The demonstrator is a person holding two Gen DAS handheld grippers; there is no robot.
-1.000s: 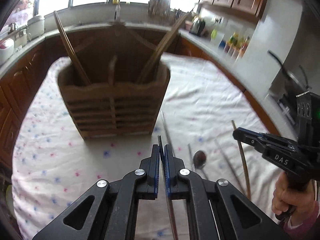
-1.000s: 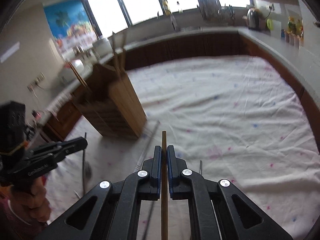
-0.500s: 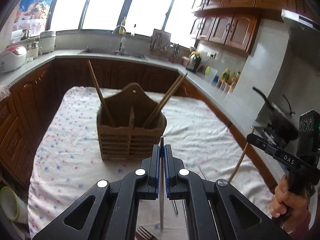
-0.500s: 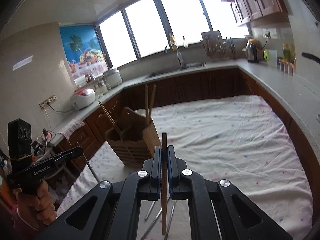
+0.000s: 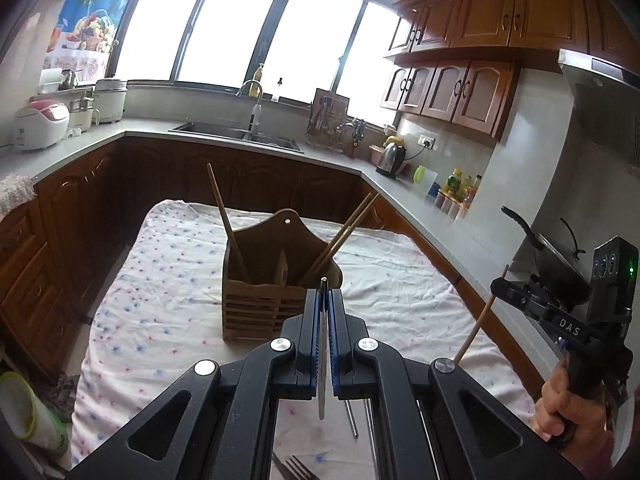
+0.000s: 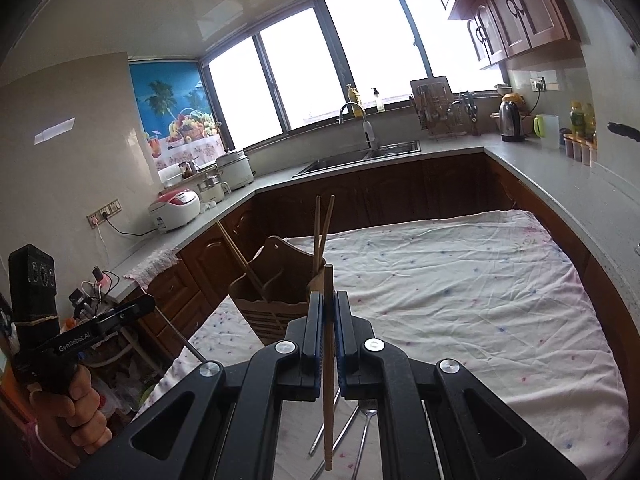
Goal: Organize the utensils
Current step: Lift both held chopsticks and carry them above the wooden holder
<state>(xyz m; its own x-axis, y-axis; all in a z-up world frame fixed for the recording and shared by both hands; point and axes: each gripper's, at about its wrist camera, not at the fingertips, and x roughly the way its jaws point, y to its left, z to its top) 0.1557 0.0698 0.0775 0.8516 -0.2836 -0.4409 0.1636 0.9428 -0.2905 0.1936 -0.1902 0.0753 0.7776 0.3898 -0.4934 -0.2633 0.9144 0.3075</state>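
Note:
A wooden utensil holder stands on the cloth-covered table, with one wooden chopstick leaning in its left compartment and two in its right. My left gripper is shut on a thin metal chopstick, held in the air short of the holder. My right gripper is shut on a wooden chopstick, also raised, near the holder. In the left wrist view the right gripper and its chopstick show at the right. The right wrist view shows the left gripper at the left.
More metal chopsticks and a fork lie on the cloth below my grippers; the fork also appears in the right wrist view. Counters with a sink ring the table. A pan sits at the right.
Both grippers have risen and drawn back from the table, each keeping its chopstick. The holder now looks smaller and farther off, and both views tilted up toward the windows.

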